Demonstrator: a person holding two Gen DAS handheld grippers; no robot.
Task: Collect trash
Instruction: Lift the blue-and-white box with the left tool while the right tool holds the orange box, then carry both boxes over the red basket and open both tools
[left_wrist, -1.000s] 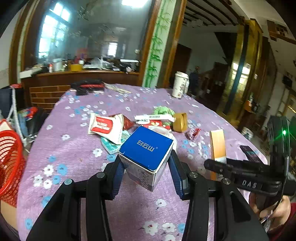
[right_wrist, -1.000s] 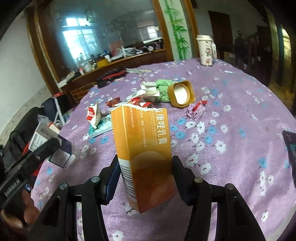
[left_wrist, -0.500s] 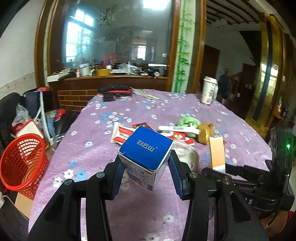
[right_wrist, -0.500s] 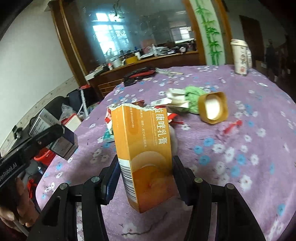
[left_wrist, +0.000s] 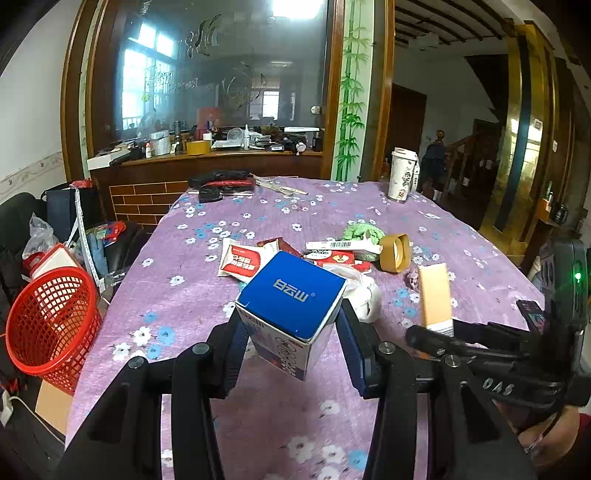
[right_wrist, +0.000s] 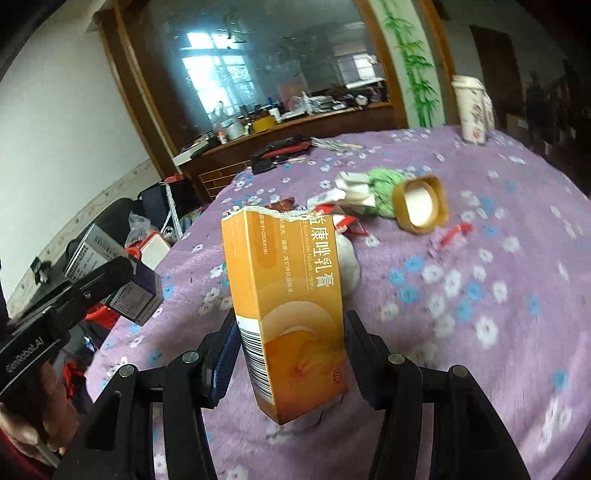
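My left gripper (left_wrist: 290, 343) is shut on a blue-topped white carton (left_wrist: 291, 310), held tilted above the purple flowered tablecloth (left_wrist: 177, 295). My right gripper (right_wrist: 290, 354) is shut on a tall orange box (right_wrist: 290, 306) with a torn top, held upright over the table. Each view catches the other tool: the orange box (left_wrist: 435, 301) at the right of the left wrist view, the blue carton (right_wrist: 114, 280) at the left of the right wrist view. A red mesh basket (left_wrist: 50, 325) stands on the floor off the table's left edge.
More litter lies mid-table: a red-and-white packet (left_wrist: 242, 261), a white crumpled wad (left_wrist: 364, 295), a green cloth (left_wrist: 360, 232), a tan cap (left_wrist: 396, 253), a small red wrapper (right_wrist: 452, 232). A white cup (left_wrist: 402, 180) and black-and-red tools (left_wrist: 221, 181) sit at the far edge.
Both views have swung left and pulled back from the table: the red basket has come further into the left wrist view. Both boxes stay held as before.
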